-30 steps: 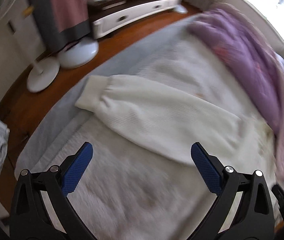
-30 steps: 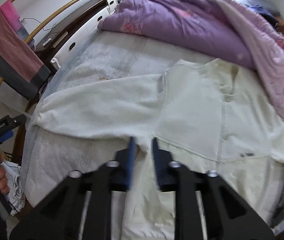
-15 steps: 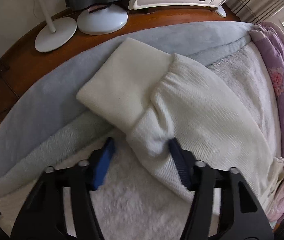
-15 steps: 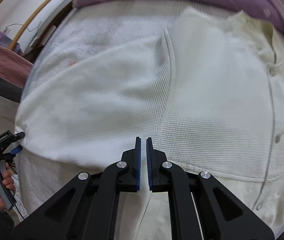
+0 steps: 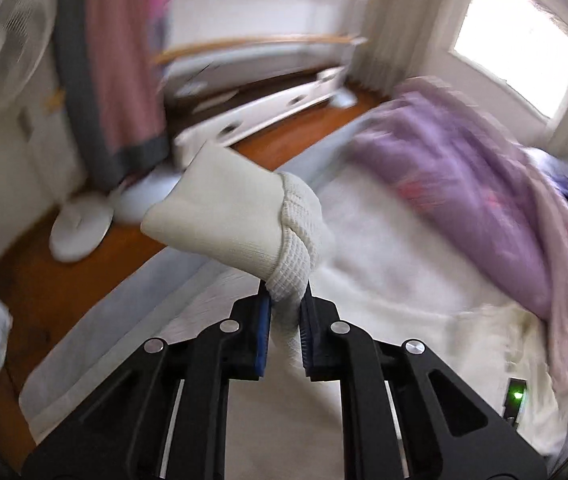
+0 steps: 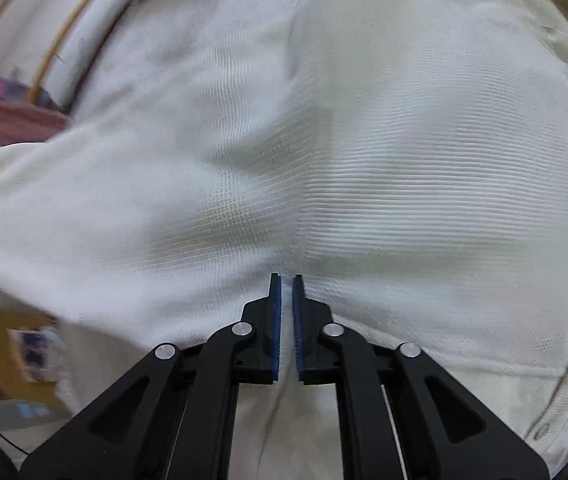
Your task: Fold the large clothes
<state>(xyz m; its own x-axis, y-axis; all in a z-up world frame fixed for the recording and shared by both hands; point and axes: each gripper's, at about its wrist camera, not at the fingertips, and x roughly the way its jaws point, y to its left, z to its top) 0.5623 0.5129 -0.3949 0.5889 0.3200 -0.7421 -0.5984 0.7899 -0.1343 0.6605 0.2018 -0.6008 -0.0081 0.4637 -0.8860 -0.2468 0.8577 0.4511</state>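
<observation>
Bedroom blur all around: wooden floor (image 5: 63,292), a white pedestal fan (image 5: 1,46), and the bed (image 5: 368,248) with its purple quilt (image 5: 464,184) heaped on the far side. My left gripper (image 5: 286,312) is clamped on the ribbed cuff end of the sleeve (image 5: 239,224), which is raised off the bed, the cuff jutting out past my fingertips, well short of the quilt. My right gripper (image 6: 287,304) is pinched tight on the white knit sweater (image 6: 404,160) just where sleeve meets body, blue pads (image 6: 276,320) nearly touching with fabric bunched between them. The sweater's body spreads across the bed, this side of the quilt.
</observation>
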